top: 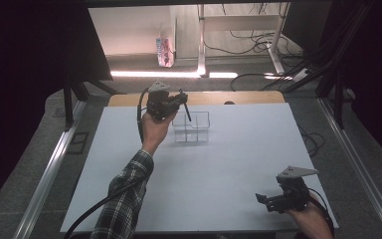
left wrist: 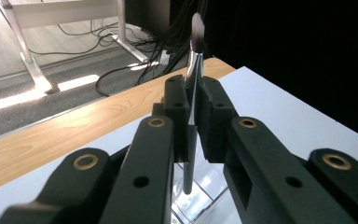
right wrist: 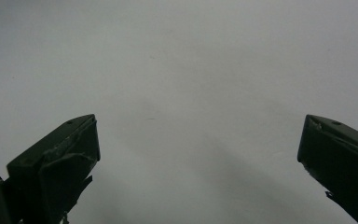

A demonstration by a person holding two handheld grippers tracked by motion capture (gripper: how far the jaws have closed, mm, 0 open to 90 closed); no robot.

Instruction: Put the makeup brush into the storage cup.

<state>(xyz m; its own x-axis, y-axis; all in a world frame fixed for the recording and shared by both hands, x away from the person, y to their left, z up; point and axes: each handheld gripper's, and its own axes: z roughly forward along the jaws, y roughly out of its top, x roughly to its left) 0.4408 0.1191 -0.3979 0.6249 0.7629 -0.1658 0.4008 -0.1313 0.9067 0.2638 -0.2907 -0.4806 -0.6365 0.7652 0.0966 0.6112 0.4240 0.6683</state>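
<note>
My left gripper [top: 181, 101] is raised over the far middle of the white table [top: 229, 164], shut on a thin black makeup brush [top: 186, 111]. In the left gripper view the jaws [left wrist: 195, 100] clamp the brush [left wrist: 193, 70] mid-handle, its pale bristles pointing up and its handle end hanging over a clear compartmented organizer [left wrist: 207, 189]. That organizer [top: 199, 134] stands just right of the left hand. My right gripper [top: 264, 199] rests low near the table's front right corner. Its jaws [right wrist: 198, 140] stand wide apart over bare white surface with nothing between them.
A wooden strip [top: 248, 97] borders the table's far edge. Beyond it, on the floor, are a small printed carton [top: 164, 51], white desk legs [top: 201, 40] and tangled cables [top: 258, 42]. Dark curtains close both sides.
</note>
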